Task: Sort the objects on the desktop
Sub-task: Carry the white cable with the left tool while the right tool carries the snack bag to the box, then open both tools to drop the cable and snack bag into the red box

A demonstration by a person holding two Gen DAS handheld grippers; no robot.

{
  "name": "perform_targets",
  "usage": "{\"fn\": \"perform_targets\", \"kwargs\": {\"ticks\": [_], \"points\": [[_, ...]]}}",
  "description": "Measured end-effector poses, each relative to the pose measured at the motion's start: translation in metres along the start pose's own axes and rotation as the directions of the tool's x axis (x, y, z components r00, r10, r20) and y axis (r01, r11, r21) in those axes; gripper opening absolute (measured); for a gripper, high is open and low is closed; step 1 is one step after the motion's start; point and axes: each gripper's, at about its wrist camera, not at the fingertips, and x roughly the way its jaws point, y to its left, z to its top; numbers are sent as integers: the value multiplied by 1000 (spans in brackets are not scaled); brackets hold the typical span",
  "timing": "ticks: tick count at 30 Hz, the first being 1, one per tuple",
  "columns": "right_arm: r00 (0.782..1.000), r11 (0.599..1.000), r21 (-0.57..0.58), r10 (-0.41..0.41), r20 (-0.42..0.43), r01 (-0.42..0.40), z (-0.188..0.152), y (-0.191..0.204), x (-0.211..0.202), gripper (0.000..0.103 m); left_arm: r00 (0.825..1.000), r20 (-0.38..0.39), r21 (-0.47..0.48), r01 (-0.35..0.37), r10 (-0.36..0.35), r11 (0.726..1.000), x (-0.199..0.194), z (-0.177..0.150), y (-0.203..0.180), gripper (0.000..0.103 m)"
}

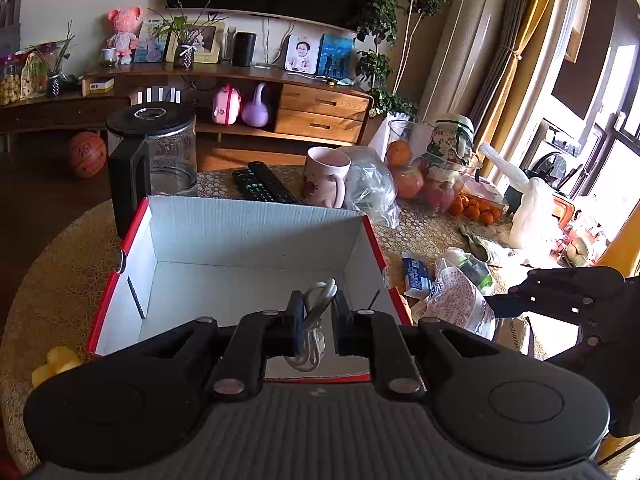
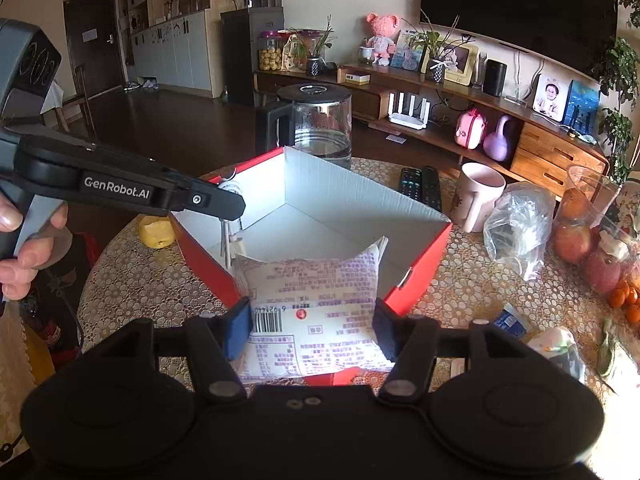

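Left gripper (image 1: 314,320) closed on a coiled white cable (image 1: 314,332), held above the near edge of the red box (image 1: 256,236), whose white floor looks bare from this side. Right gripper (image 2: 312,328) spread fairly wide yet clamped across a white printed packet (image 2: 316,312), poised over the box's near corner.

Judged step: dropping both items into the box. Best done one at a time: cable lowered close to the floor toward the 10 o'clock side of the box before opening, so the coil does not spring out or snag on the wall; packet carried forward toward 12 o'clock until fully past the rim, then released flat. Packet soft and likely to sag, so a corner could catch on the red wall if let go early. Grippers near each other above the same opening, so worth keeping them apart.

Around the box on the desk (image 1: 424,232): glass kettle (image 1: 160,152) at 11 o'clock just behind the far wall, two remotes (image 1: 264,186) and a pink mug (image 1: 326,178) at 12 to 1 o'clock, a clear plastic bag (image 1: 372,188) and fruit (image 1: 408,180) at 2 o'clock, a small blue pack (image 1: 416,276) at 3 o'clock, a yellow object (image 1: 56,362) at 8 o'clock. Nothing inside the box seen blocking the drop.
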Motion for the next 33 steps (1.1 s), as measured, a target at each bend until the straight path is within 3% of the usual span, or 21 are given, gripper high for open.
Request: {"fn": "perform_targets", "kwargs": {"ticks": [14, 25, 33], "points": [[997, 1000, -2, -30, -78, 30, 35, -5, 88, 61, 988, -90, 55, -118, 123, 991, 60, 27, 43, 13], [985, 998, -21, -58, -163, 55, 40, 1, 145, 61, 961, -184, 128, -185, 207, 974, 108, 24, 57, 13], [969, 997, -36, -81, -233, 74, 41, 3, 172, 61, 943, -248, 133, -192, 221, 972, 134, 20, 66, 13]]}}
